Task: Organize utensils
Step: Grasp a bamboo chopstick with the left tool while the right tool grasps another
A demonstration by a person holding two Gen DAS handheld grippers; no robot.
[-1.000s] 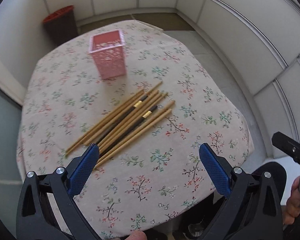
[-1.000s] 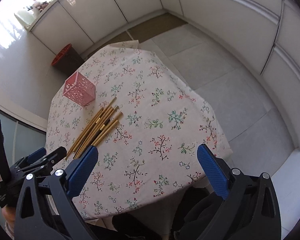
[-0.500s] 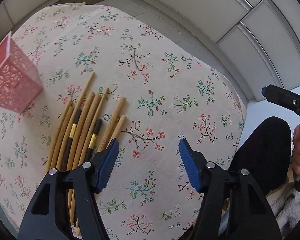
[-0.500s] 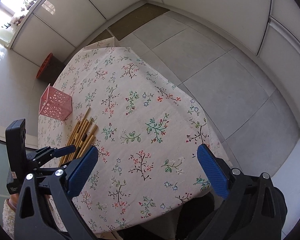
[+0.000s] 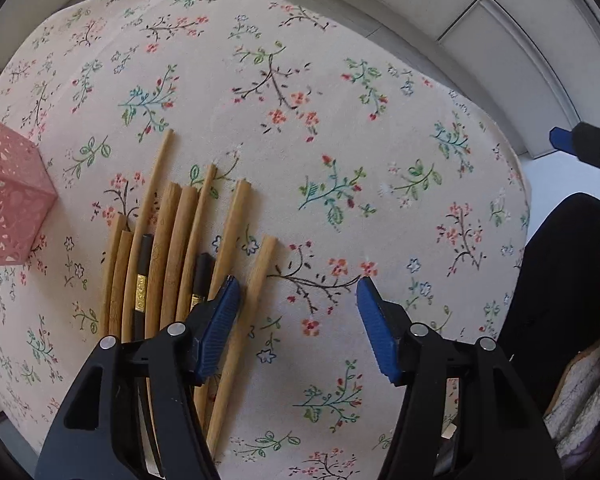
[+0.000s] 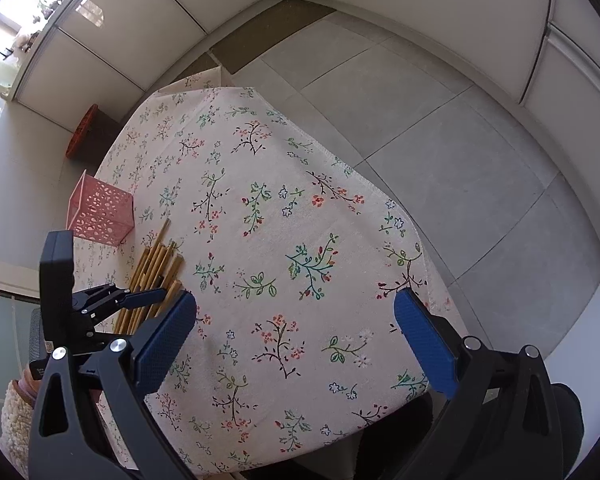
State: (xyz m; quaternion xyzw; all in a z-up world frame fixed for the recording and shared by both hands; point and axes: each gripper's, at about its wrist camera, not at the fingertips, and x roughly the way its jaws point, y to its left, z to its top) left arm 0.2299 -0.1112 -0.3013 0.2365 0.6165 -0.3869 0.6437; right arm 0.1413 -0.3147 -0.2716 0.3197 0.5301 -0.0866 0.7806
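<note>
Both views are bright with daylight and sharp, with no motion blur. In the right wrist view the window [image 6: 8, 40], far up and left of the right gripper [image 6: 296, 340], is blown out to white glare. Shadows on the floral tablecloth [image 5: 340, 140] are soft and faint, and its print stays crisp ahead of the left gripper [image 5: 296, 300]. Fisheye distortion bends the wall panels [image 6: 500, 20] into curves, and the corners fall to black vignette.

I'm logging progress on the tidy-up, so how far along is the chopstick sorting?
Nothing is sorted yet: the chopsticks all lie on the tablecloth beside the pink holder. The left gripper is open beside the rightmost stick, gripping nothing. The right gripper is open and empty. Every stick remains.
</note>
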